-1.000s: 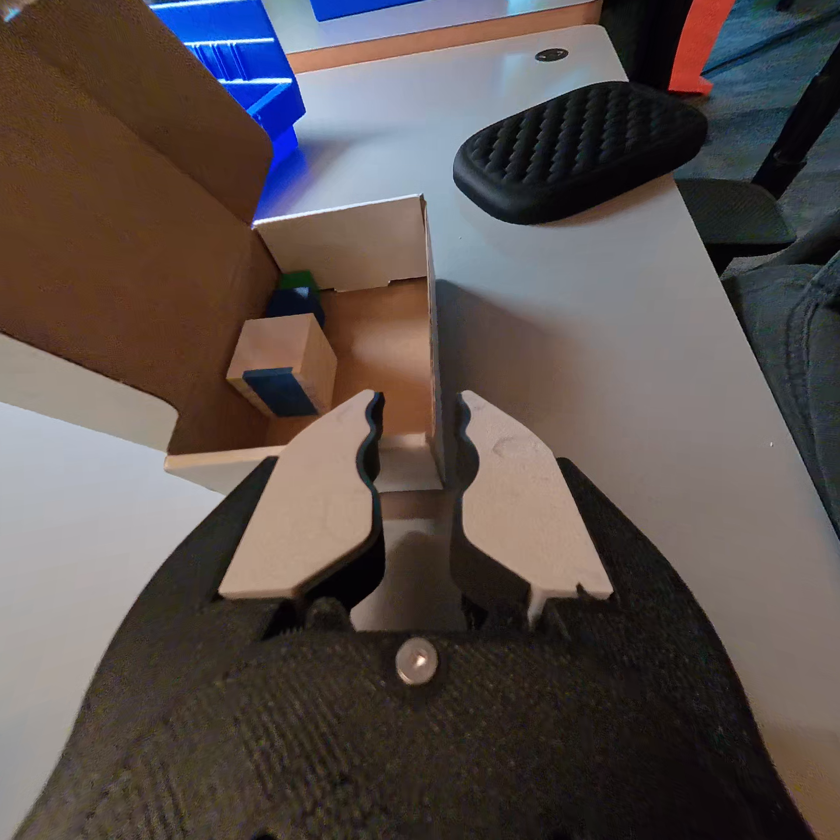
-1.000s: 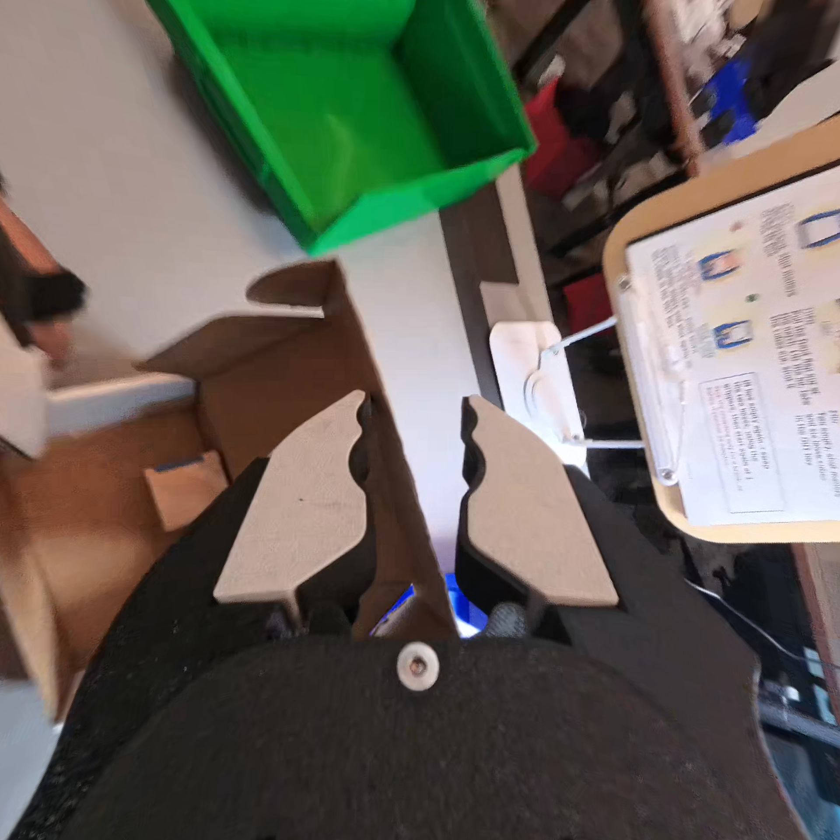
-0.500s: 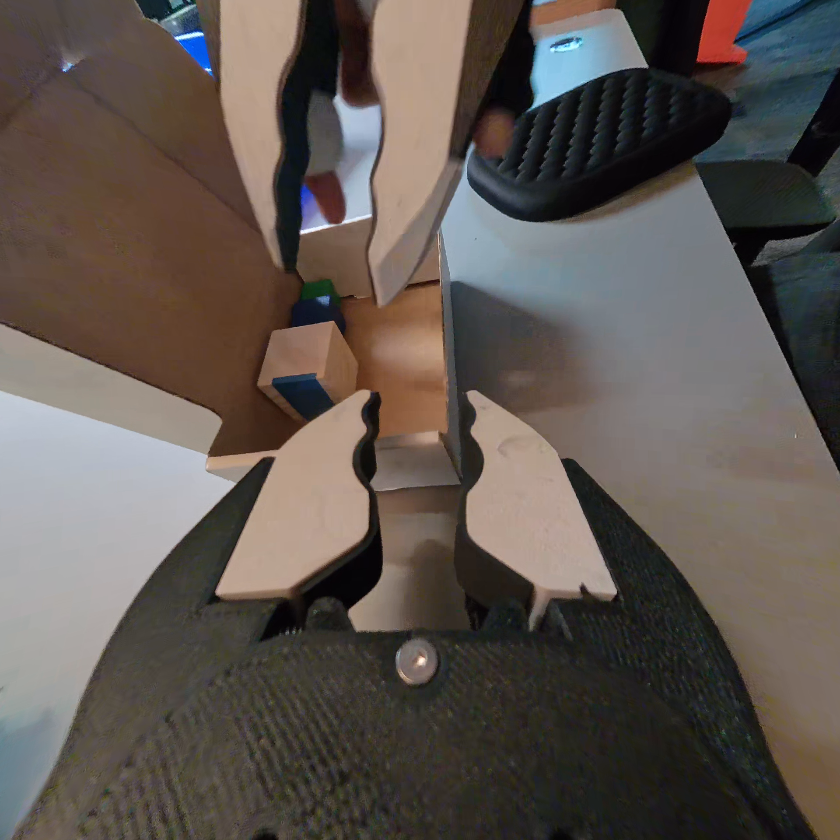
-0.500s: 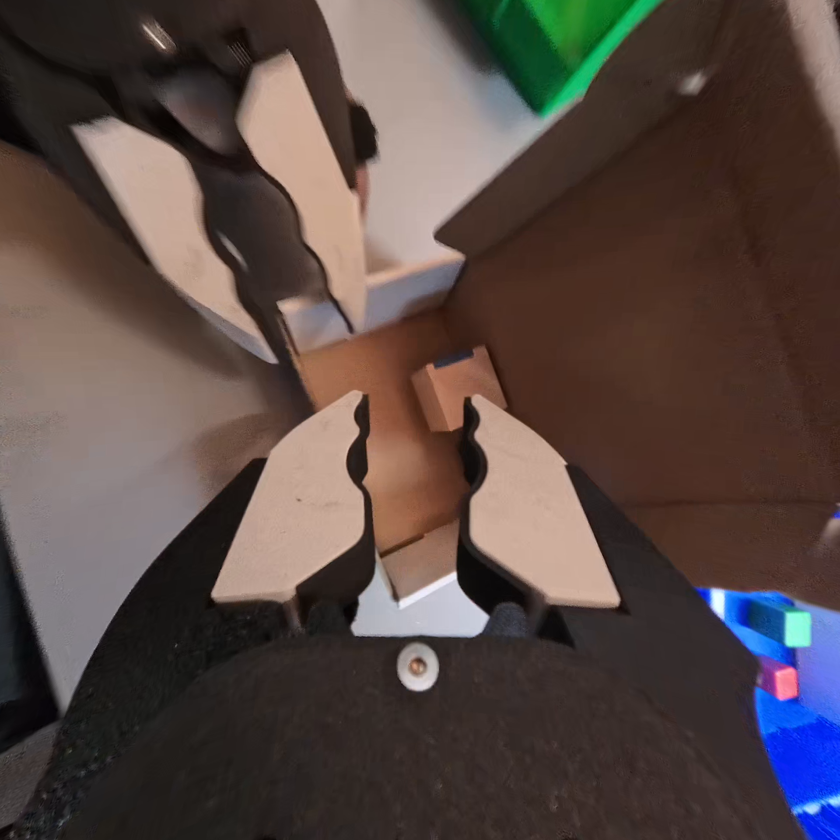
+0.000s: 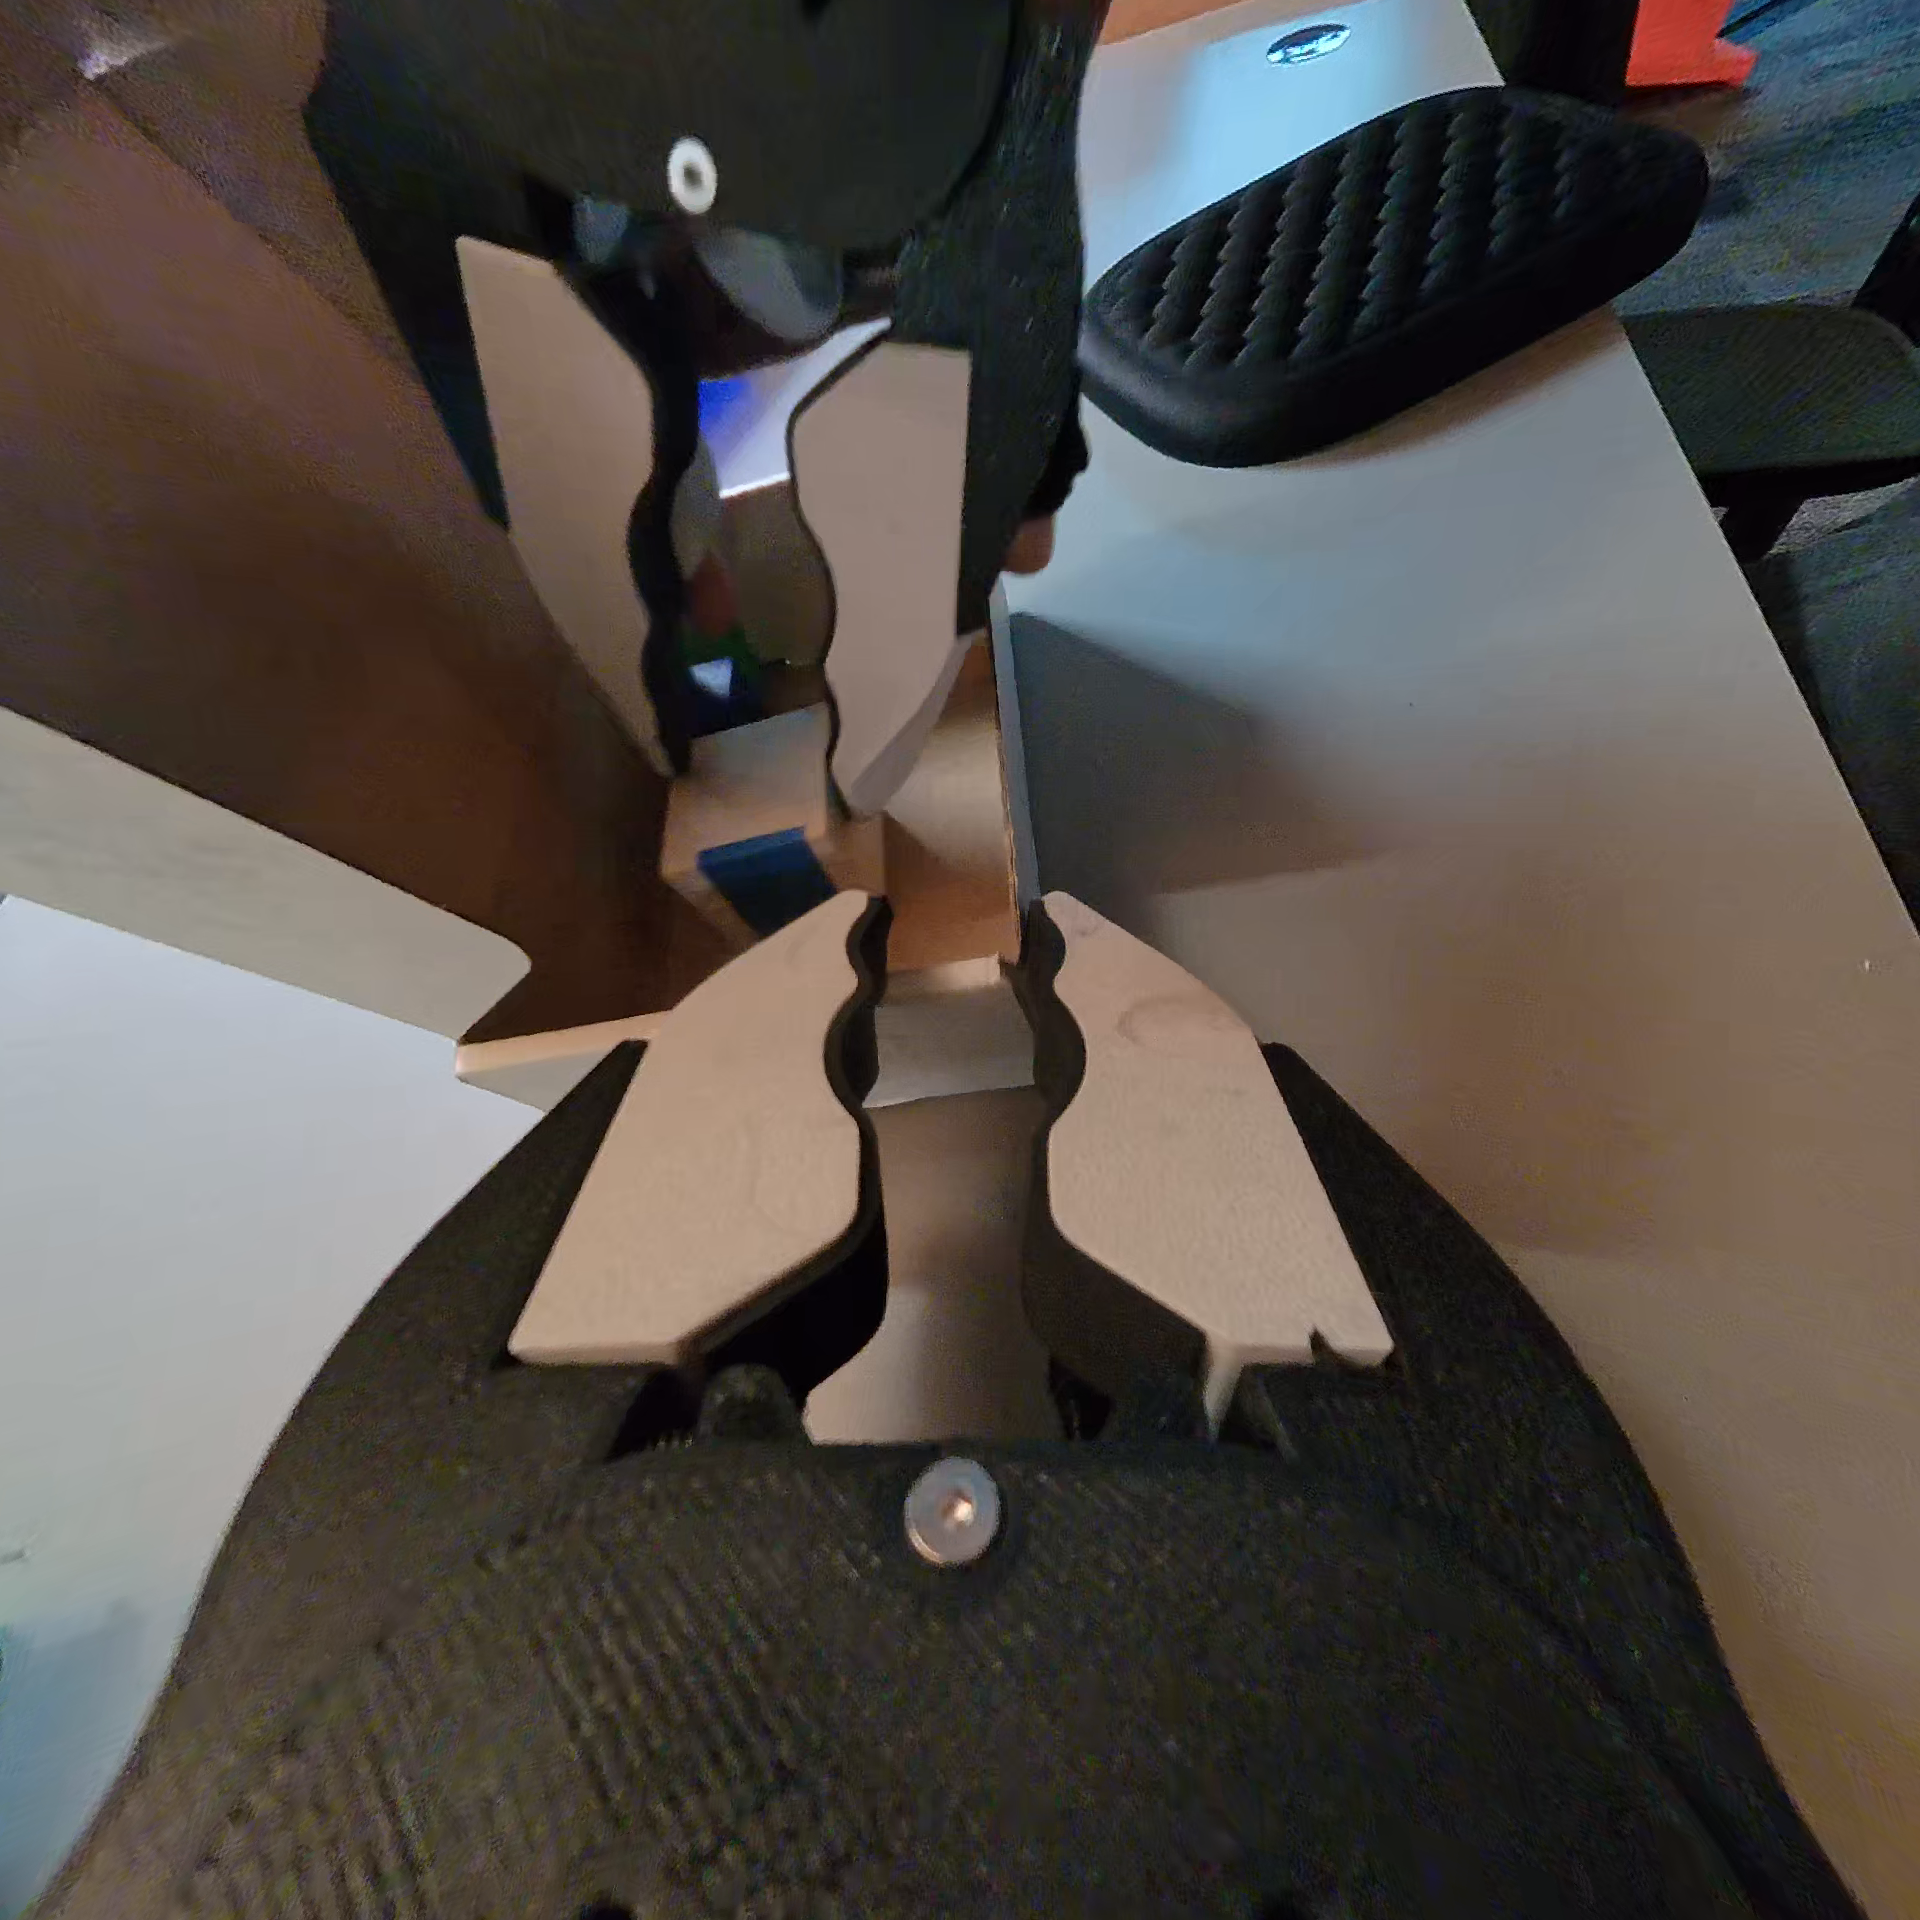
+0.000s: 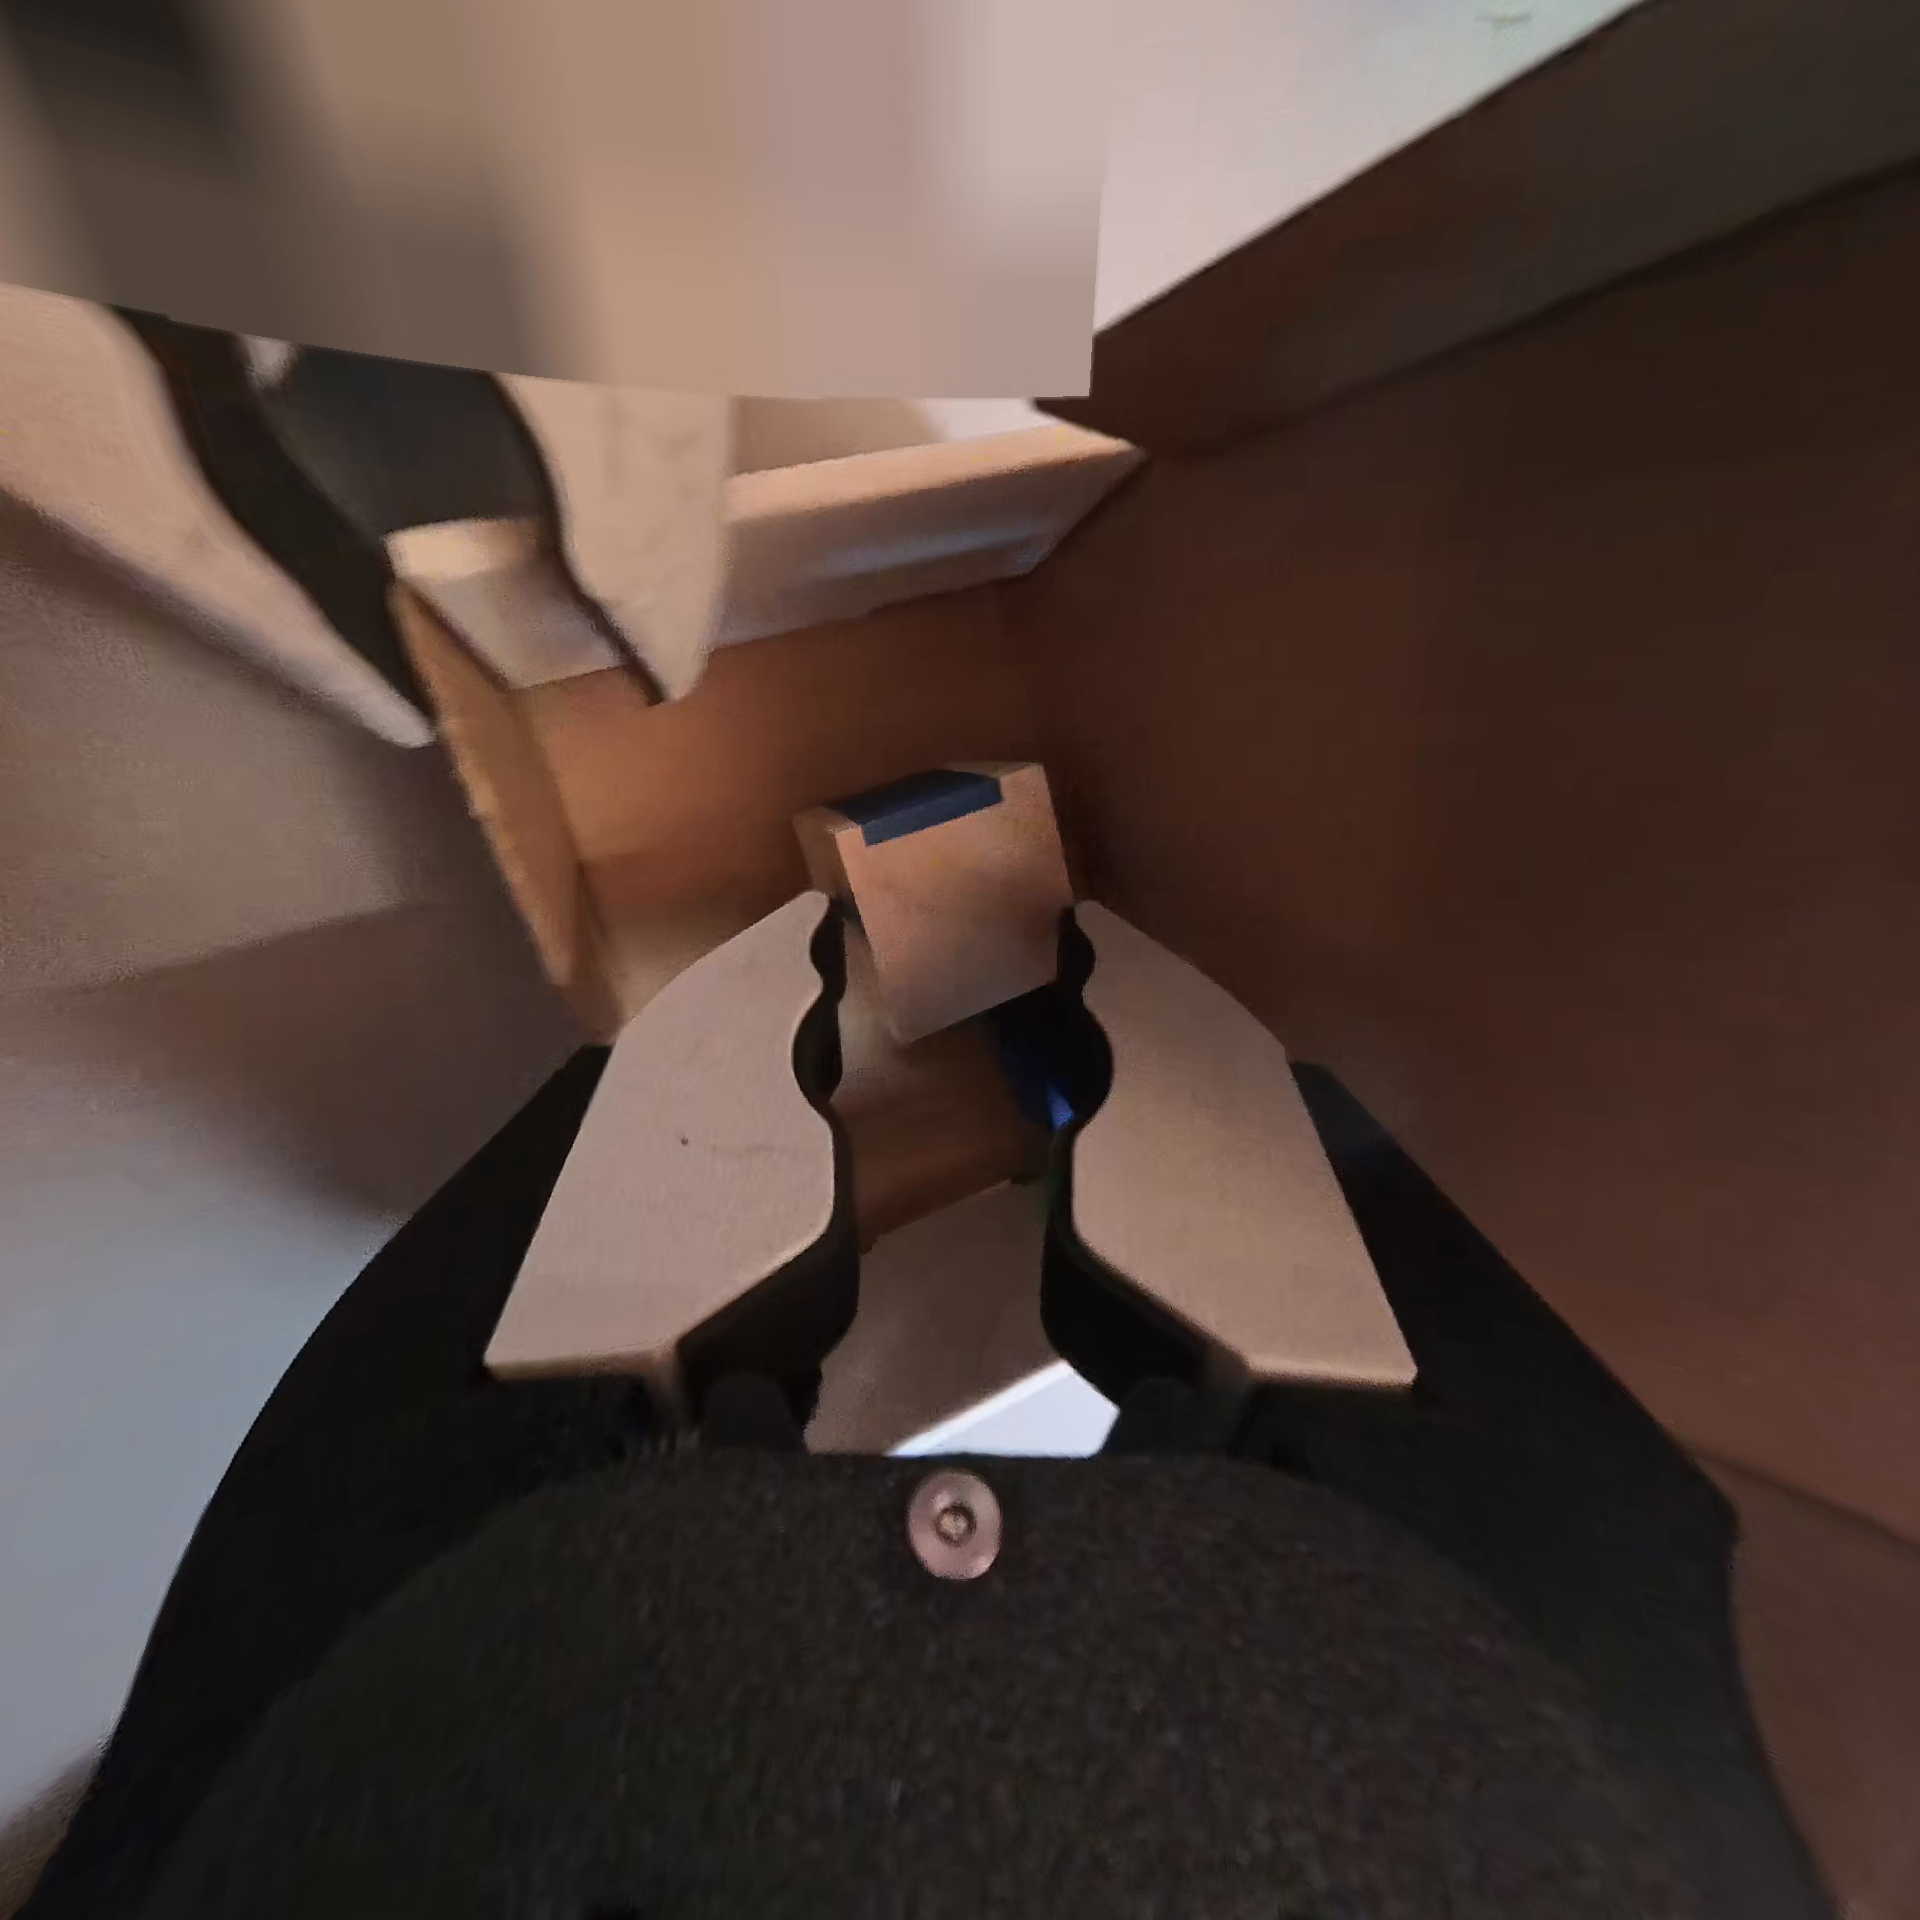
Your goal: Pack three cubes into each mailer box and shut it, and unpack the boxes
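An open mailer box (image 5: pixel 1010 748) stands on the white table, its brown lid (image 5: pixel 260 520) raised at the left. Inside lies a wooden cube with a blue stripe (image 5: pixel 774 831), with a blue cube and a green cube (image 5: pixel 717 665) behind it. My left gripper (image 5: pixel 956 925) is shut on the box's near right corner. My right gripper (image 6: pixel 948 914) reaches down into the box, open, one finger on each side of the striped cube (image 6: pixel 945 883). It also shows in the left wrist view (image 5: pixel 753 779).
A black padded rest (image 5: pixel 1392 270) lies on the table (image 5: pixel 1403 935) beyond the box to the right. The table edge and a dark chair (image 5: pixel 1797 395) are at the far right. The lid (image 6: pixel 1455 831) stands close beside my right gripper.
My right gripper has swung from beside the box down into it and now straddles the striped cube. My left gripper's jaws have narrowed a little on the box corner.
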A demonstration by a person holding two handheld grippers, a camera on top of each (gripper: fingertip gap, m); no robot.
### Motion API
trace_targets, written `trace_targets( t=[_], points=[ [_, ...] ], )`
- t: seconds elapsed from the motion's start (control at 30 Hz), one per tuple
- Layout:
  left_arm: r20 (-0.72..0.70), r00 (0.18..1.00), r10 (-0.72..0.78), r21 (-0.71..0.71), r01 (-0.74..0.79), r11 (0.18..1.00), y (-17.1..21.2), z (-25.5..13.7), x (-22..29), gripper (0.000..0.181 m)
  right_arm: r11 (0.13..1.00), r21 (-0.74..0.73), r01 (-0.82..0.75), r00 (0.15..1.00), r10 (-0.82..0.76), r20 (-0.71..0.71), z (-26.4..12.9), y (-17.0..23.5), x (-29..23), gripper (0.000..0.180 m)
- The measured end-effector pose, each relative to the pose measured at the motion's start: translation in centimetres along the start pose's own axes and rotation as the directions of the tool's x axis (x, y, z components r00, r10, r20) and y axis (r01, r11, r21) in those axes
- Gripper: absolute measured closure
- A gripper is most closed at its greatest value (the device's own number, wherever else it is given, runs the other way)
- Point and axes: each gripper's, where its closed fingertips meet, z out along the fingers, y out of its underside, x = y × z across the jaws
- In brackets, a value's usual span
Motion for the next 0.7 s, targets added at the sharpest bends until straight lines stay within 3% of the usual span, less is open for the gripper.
trace_targets(
  t=[0.07, 0.17, 0.27, 0.43, 0.7],
  points=[
    [-0.003, 1.0, 0.0, -0.001, 0.0, 1.0, 0.0, 0.0, 0.0, 0.156, 1.0, 0.018, -0.017, 0.998, 0.015, 0.063, -0.8, -0.2, -0.9, 0.148],
    [0.001, 1.0, 0.007, -0.005, -0.007, 1.0, 0.0, 0.1, 0.0, 0.156, 1.0, 0.012, -0.003, 0.995, 0.002, 0.095, -1.1, 0.0, -0.7, 0.127],
    [0.008, 1.0, 0.014, -0.005, -0.014, 1.0, 0.1, 0.1, 0.0, 0.155, 0.999, 0.006, 0.046, 0.989, -0.046, 0.142, -0.5, 0.2, -0.9, 0.124],
    [0.007, 1.0, 0.003, 0.003, -0.003, 1.0, 0.0, 0.1, 0.0, 0.155, 0.994, -0.016, 0.107, 0.981, -0.102, 0.167, 0.9, 0.0, -1.0, 0.134],
    [0.011, 1.0, -0.003, 0.003, 0.003, 1.0, 0.0, 0.2, 0.0, 0.156, 0.992, 0.055, 0.114, 0.984, -0.12, 0.134, -0.6, -0.6, -1.1, 0.135]
  ],
)
